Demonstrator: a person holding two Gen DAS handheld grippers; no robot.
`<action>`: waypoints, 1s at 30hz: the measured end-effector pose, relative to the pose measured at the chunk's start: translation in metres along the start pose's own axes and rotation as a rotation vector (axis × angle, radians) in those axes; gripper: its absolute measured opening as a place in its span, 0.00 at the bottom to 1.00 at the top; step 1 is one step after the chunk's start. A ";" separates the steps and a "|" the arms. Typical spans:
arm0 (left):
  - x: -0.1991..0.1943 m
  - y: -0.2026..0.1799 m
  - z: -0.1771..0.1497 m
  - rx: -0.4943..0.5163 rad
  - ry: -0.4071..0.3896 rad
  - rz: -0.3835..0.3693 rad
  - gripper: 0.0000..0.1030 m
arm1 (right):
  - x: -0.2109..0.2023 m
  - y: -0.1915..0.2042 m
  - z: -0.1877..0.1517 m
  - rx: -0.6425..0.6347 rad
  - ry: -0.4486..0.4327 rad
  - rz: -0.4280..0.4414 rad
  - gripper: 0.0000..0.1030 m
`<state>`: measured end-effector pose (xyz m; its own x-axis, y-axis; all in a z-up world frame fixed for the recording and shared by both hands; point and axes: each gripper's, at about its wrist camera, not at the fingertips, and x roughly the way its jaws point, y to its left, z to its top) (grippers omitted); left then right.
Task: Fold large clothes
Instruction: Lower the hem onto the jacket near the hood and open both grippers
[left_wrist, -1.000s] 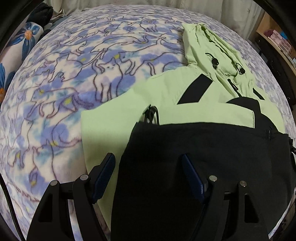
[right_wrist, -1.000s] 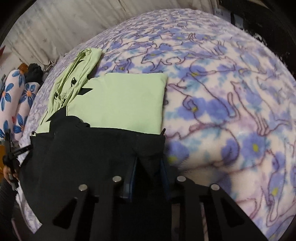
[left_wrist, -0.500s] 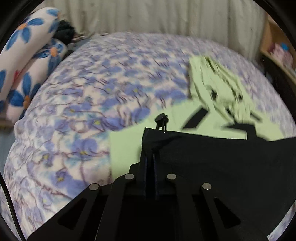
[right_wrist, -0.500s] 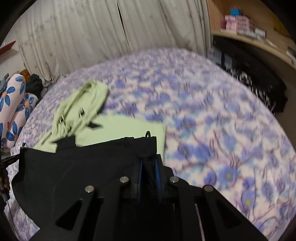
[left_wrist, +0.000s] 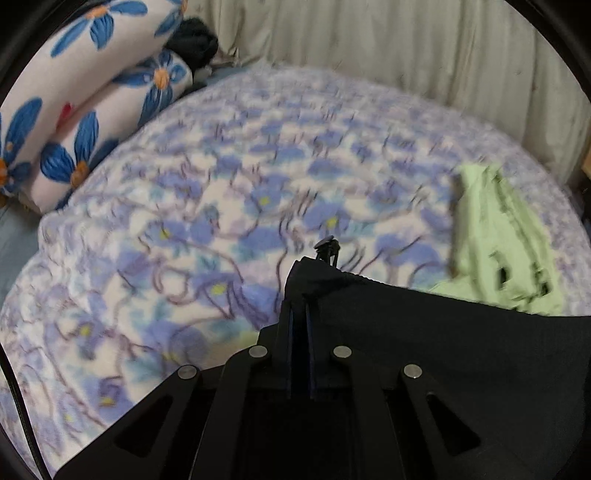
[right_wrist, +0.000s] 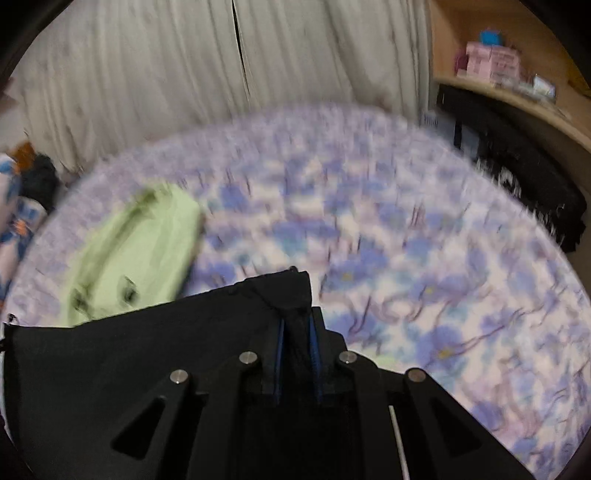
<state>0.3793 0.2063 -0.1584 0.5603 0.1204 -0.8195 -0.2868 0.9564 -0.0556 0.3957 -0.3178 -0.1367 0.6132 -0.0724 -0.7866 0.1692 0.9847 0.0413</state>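
Left hand-held gripper (left_wrist: 300, 325) clamps black hem (left_wrist: 424, 332) corner | right hand-held gripper (right_wrist: 295, 339) pinches opposite corner | keep hem taut, level, land square over green hood (left_wrist: 495, 236) end

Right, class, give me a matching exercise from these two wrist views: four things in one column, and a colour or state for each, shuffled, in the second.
Things:
1. left gripper
2. hood
3. pillows
4. blanket

States:
A. white with big blue flowers, stacked at the bed's edge
B. shut on a corner of the black fabric
C. light green, lying flat on the bed
D. purple and blue print, spread over the bed

Pairs: 1-B, 2-C, 3-A, 4-D
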 end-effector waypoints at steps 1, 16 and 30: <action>0.016 -0.002 -0.004 0.009 0.028 0.027 0.06 | 0.013 -0.001 -0.004 0.008 0.048 -0.010 0.15; -0.047 -0.029 -0.028 0.011 -0.155 -0.024 0.41 | -0.043 0.021 -0.013 0.111 -0.018 0.174 0.33; -0.001 -0.080 -0.057 0.083 -0.012 -0.068 0.65 | 0.006 0.097 -0.037 -0.054 0.056 0.102 0.30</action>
<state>0.3569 0.1146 -0.1857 0.5858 0.0567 -0.8085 -0.1826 0.9811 -0.0635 0.3877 -0.2173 -0.1602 0.5807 0.0360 -0.8133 0.0653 0.9937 0.0906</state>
